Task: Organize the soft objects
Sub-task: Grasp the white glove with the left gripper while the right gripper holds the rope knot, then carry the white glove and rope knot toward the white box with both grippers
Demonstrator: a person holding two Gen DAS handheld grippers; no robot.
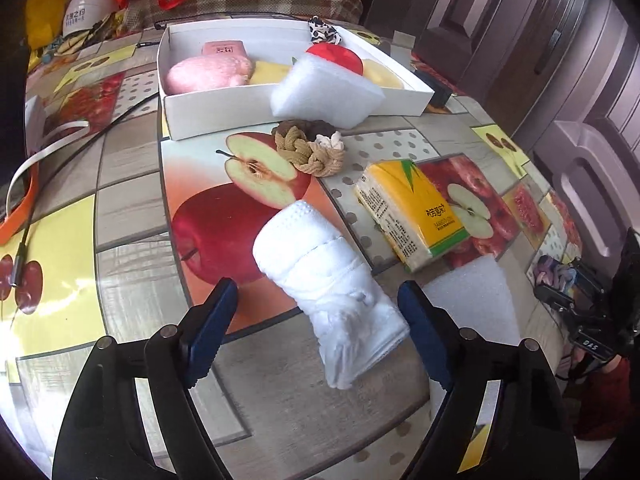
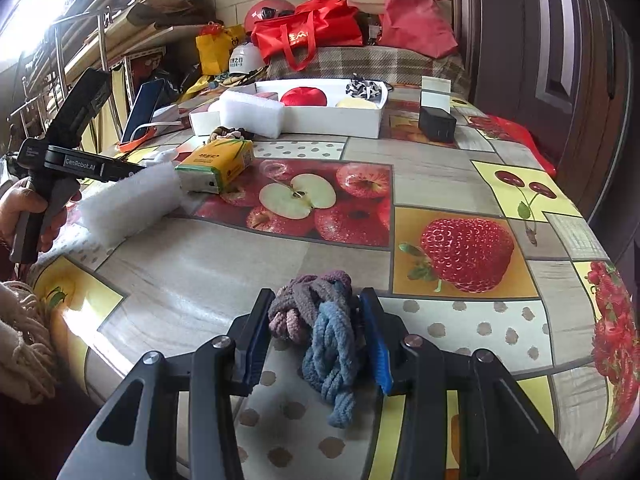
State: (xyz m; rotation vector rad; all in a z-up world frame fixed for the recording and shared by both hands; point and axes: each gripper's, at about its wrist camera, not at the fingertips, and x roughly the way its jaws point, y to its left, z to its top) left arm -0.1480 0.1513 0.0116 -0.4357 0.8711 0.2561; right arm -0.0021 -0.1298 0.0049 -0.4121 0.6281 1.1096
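Fruit-print bench [image 1: 132, 208], white box [image 1: 208, 112] upper centre. Left claw [image 1: 316, 332] apart, rolled white towel [image 1: 332, 296] between pads, lower centre: soft, light, squishy, grab mid-roll. Right claw [image 2: 316, 340] clamped on knitted bundle [image 2: 320, 332], floppy.

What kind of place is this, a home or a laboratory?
Most likely a lived-in home room, not a laboratory. The table wears a fruit-print oilcloth, red shopping bags lie on a plaid-covered seat behind it, and cluttered metal shelves stand by a tiled wall.
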